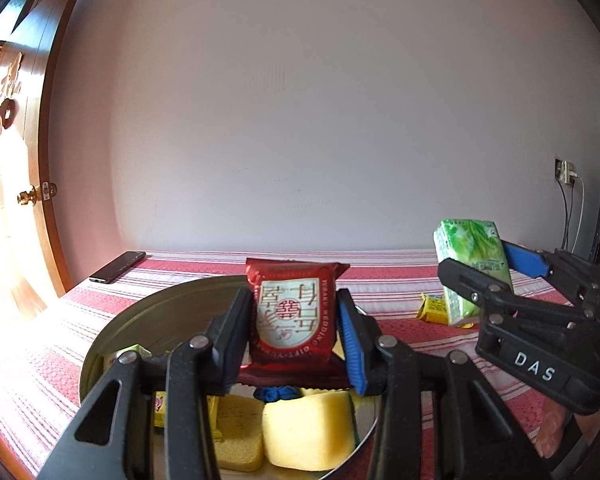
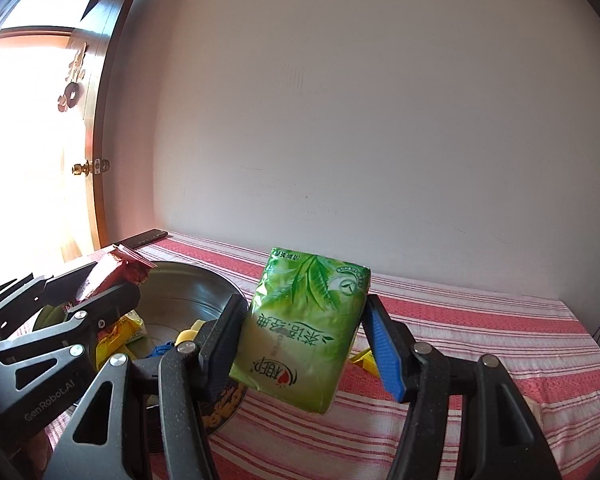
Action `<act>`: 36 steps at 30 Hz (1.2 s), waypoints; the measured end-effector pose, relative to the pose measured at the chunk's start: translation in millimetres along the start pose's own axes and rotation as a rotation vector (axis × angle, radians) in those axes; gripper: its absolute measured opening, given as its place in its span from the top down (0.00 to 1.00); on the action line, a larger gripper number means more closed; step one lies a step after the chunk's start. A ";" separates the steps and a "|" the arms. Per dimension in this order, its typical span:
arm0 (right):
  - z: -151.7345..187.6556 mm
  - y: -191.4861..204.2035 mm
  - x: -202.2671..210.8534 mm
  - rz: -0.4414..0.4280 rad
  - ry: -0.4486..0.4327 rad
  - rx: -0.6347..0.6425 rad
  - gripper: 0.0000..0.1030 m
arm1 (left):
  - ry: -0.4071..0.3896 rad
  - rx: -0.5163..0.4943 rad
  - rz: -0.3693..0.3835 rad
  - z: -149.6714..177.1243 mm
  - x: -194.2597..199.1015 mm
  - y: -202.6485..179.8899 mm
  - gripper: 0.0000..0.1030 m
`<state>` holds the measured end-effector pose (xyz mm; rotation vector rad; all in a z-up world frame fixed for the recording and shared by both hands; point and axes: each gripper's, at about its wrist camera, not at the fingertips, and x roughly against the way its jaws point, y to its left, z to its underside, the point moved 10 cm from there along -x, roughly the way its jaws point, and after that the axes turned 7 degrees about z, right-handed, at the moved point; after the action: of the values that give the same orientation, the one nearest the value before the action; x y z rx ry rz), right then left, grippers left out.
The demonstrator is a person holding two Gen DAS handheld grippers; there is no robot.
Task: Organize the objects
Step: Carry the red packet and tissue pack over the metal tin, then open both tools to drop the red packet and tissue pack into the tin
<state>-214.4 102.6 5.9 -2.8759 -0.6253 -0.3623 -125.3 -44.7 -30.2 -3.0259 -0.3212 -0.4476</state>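
Overhead, pale wall; striped cloth point(image 2: 480, 332) beneath hand-held grippers pinching red packet point(image 1: 294, 316), green pack point(image 2: 304, 328)

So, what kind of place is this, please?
Probably a room in a home, not a workshop: a wooden door with a brass knob, a plain wall with a socket, and a table under a red striped cloth.

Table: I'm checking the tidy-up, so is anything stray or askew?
A small yellow packet lies loose on the striped cloth, outside the metal bowl. The green tissue pack sits tilted in the right gripper.
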 end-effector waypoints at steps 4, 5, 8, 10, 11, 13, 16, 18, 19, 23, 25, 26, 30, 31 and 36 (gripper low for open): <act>-6.1 16.0 -2.7 -0.025 -0.001 0.021 0.40 | 0.014 0.008 -0.028 1.2 -1.8 15.3 0.60; -7.2 19.5 -4.2 -0.032 0.001 0.024 0.40 | 0.017 0.010 -0.036 1.6 -2.8 19.2 0.60; -10.0 29.8 -8.6 -0.050 0.004 0.036 0.40 | 0.029 0.020 -0.061 3.5 -5.0 33.4 0.60; -10.7 36.1 -13.7 -0.067 0.014 0.043 0.40 | 0.040 0.031 -0.079 5.1 -7.9 44.2 0.60; -9.8 39.5 -15.1 -0.078 0.020 0.046 0.40 | 0.048 0.036 -0.091 6.1 -9.7 49.8 0.60; -10.1 48.3 -20.5 -0.092 0.030 0.057 0.40 | 0.060 0.044 -0.112 8.0 -12.6 61.2 0.60; -10.3 60.0 -29.7 -0.113 0.046 0.073 0.40 | 0.078 0.052 -0.133 12.2 -17.0 74.7 0.60; -10.6 70.0 -35.6 -0.129 0.059 0.082 0.40 | 0.092 0.056 -0.141 14.9 -21.8 82.0 0.60; -9.5 75.0 -39.0 -0.138 0.067 0.087 0.40 | 0.100 0.056 -0.142 16.0 -23.6 84.6 0.60; -5.9 92.3 -51.2 -0.159 0.096 0.109 0.40 | 0.131 0.062 -0.148 22.0 -32.7 98.4 0.60; -3.4 100.5 -56.2 -0.166 0.109 0.118 0.40 | 0.147 0.058 -0.151 24.1 -34.8 101.9 0.60; -1.7 103.1 -58.3 -0.173 0.118 0.121 0.40 | 0.155 0.052 -0.160 25.3 -35.5 103.9 0.60; 4.4 112.9 -65.9 -0.201 0.152 0.123 0.40 | 0.198 0.065 -0.153 31.2 -41.8 111.8 0.60; 4.9 116.0 -67.9 -0.205 0.160 0.126 0.40 | 0.201 0.066 -0.154 32.0 -42.1 113.1 0.60; 9.6 124.9 -73.4 -0.219 0.184 0.139 0.40 | 0.212 0.067 -0.161 33.2 -43.0 119.6 0.60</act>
<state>-223.9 -35.4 -38.1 -2.6111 -0.8946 -0.5821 -130.6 -166.7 -78.6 -2.8647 -0.5542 -0.7457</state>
